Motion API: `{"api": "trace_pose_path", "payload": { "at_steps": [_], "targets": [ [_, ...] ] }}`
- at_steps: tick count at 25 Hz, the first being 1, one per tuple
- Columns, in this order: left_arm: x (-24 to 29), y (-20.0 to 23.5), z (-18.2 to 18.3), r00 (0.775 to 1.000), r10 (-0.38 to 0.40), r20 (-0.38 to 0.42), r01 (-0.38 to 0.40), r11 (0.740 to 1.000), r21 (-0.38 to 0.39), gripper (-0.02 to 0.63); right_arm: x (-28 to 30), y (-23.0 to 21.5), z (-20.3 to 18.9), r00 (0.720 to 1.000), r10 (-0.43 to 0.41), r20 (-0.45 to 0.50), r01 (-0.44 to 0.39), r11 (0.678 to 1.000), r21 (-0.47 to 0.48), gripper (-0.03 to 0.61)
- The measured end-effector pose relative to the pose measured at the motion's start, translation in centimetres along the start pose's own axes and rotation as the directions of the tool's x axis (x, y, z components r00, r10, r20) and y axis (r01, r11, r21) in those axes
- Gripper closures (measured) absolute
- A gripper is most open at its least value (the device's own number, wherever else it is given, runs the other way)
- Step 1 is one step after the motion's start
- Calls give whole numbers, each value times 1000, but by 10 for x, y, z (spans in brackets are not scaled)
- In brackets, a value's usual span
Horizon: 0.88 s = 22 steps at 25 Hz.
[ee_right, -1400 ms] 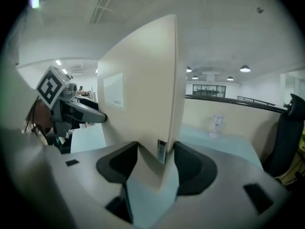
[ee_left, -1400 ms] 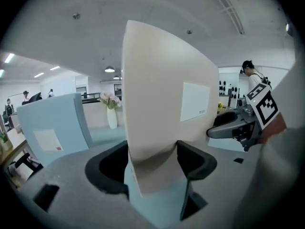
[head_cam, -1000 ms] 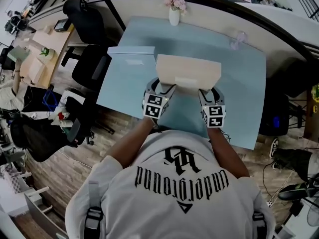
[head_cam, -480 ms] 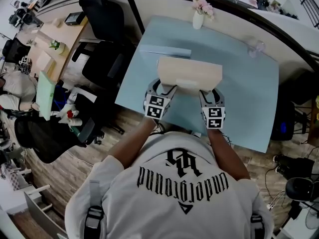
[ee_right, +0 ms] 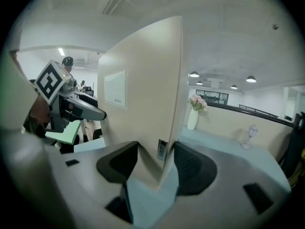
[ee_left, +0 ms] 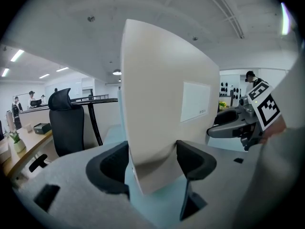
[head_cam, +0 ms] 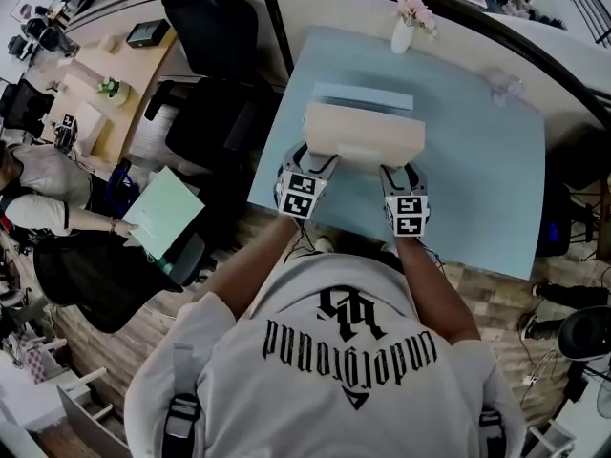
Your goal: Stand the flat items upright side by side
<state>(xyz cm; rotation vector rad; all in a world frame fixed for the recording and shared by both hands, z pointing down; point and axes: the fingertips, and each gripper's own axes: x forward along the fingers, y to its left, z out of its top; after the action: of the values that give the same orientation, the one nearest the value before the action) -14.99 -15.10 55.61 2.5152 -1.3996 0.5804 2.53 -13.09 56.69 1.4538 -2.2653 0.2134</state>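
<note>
**Beige box carried left to the blue one**

Both grippers and the beige box (head_cam: pixel 365 134) have shifted left along the table (head_cam: pixel 477 179) since the earlier frames. The box now sits right in front of the blue flat item (head_cam: pixel 363 97), which was off to its left before.

The left gripper (head_cam: pixel 315 156) is clamped on the box's left end, its dark pads pressing on either side. The right gripper (head_cam: pixel 396 168) pinches the right end the same way. In both gripper views the box rises upright between the jaws, with its white label on the face toward the person.

Just beyond it, the blue item seems to stand on edge, though the steep view leaves that unsure. Farther back stands a white vase of pink flowers (head_cam: pixel 405 29). A black office chair (head_cam: pixel 215 27) stands to the far left.
</note>
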Motion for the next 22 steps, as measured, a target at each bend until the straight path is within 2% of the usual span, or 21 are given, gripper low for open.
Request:
{"api": "trace_pose_path", "payload": {
  "at_steps": [11, 17, 22],
  "targets": [
    [35, 5, -26, 999, -13, -37, 13, 1000, 5, 290, 29, -11, -23, 997, -39, -66, 37, 999, -25, 337],
    [50, 11, -43, 997, 3, -72, -3, 1000, -3, 299, 54, -15, -44, 995, -21, -97, 17, 999, -34, 337],
    [61, 14, -54, 994, 6, -107, -8, 1000, -18, 299, 64, -15, -39, 994, 10, -111, -12, 1000, -18, 337]
  ]
}}
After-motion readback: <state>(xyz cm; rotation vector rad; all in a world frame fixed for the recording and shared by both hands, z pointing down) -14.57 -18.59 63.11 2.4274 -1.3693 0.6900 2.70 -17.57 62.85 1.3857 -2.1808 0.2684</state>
